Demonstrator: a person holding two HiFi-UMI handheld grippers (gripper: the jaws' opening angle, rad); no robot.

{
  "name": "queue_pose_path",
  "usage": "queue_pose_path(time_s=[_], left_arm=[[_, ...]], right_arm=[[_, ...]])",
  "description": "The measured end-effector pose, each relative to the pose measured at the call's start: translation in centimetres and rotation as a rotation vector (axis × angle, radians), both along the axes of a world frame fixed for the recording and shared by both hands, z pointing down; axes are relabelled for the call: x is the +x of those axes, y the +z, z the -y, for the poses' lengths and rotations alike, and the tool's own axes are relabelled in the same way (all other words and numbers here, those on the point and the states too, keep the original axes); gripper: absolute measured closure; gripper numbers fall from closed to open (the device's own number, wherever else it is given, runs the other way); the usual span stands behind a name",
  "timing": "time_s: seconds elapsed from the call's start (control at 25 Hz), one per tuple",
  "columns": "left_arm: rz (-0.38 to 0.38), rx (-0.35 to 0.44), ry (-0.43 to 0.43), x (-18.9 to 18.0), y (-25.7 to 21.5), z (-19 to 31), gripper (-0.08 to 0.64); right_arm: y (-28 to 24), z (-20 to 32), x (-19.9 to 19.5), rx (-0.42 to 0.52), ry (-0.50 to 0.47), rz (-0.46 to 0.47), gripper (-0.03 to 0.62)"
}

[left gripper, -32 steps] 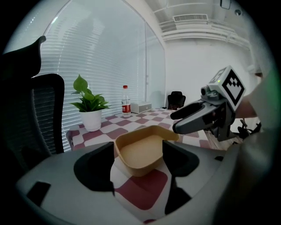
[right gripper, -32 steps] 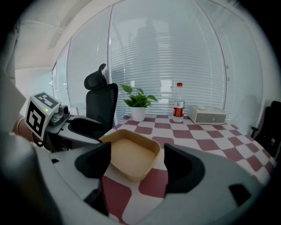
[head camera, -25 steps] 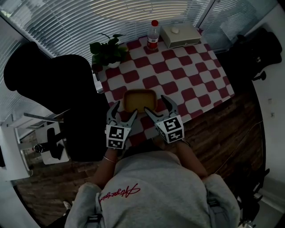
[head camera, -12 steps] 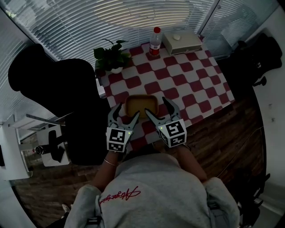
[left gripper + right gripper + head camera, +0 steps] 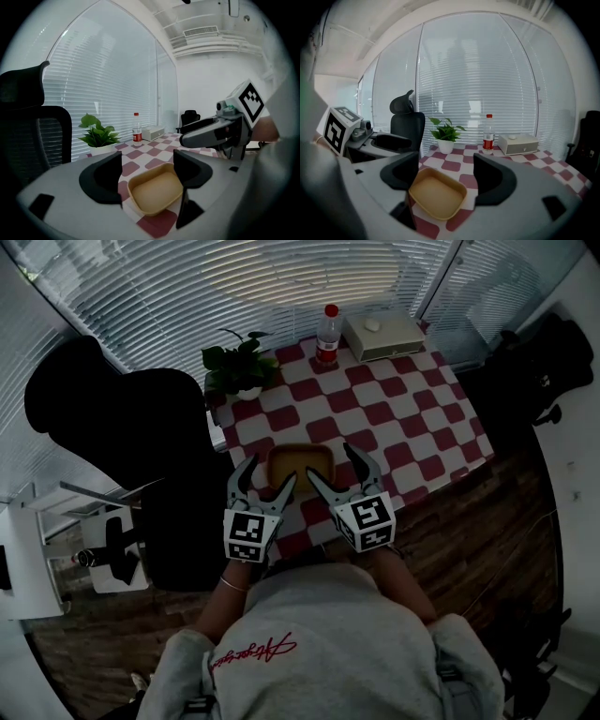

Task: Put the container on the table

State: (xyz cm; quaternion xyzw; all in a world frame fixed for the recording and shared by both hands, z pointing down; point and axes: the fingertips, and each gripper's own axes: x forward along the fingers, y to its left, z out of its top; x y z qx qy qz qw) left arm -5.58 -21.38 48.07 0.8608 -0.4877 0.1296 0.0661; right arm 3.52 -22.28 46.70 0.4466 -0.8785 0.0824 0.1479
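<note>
One container (image 5: pixel 300 461), one bottle (image 5: pixel 327 334), one potted plant (image 5: pixel 240 367), one white box (image 5: pixel 383 335), one desk (image 5: pixel 441 418), two grippers, left gripper (image 5: pixel 269 470), right gripper (image 5: pixel 329 461)

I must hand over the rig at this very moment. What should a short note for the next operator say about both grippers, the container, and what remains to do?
Left gripper: open, jaws wide apart, holding nothing, by the container's near left corner.
Right gripper: open, holding nothing, by its near right corner.
Container: empty, upright, flat on the checked table, close to the edge nearest the person.
Done: the container is on the table.
Left: probably only drawing both grippers away. I cannot tell whether a fingertip touches the rim, so back off gently.
</note>
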Motion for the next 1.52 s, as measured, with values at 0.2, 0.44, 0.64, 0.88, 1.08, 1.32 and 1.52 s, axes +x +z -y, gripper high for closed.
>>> queue_pose_path(time_s=[0.2,0.44,0.64,0.88,1.08,1.32,1.52], left_arm=[[-0.007,0.015,-0.007,0.1,-1.1,0.1,0.222],[-0.032,0.031,-0.016,0.1,-2.6,0.5,0.222],[-0.031,0.039,-0.012,0.2,-3.9,0.7,0.222],[-0.033,0.075,-0.013,0.5,-5.4,1.2,0.222],[-0.048,0.099,-0.028,0.3,-6.6,1.5,0.222],[-0.038,0.110,-0.036,0.1,-7.5,1.7,0.222],[-0.030,0.124,-0.046,0.0,-8.2,1.7,0.222]], right_arm=[[-1.1,0.1,0.0,0.012,0.002,0.007,0.230],[-2.2,0.4,0.1,0.033,0.017,0.013,0.230],[-3.3,0.7,0.4,0.050,0.033,0.025,0.230],[-4.4,1.1,0.5,0.070,0.036,0.034,0.230],[-5.7,1.2,0.5,0.093,0.036,0.045,0.230],[-7.3,1.2,0.3,0.126,0.034,0.066,0.230],[-8.1,1.1,0.1,0.148,0.028,0.072,0.230]])
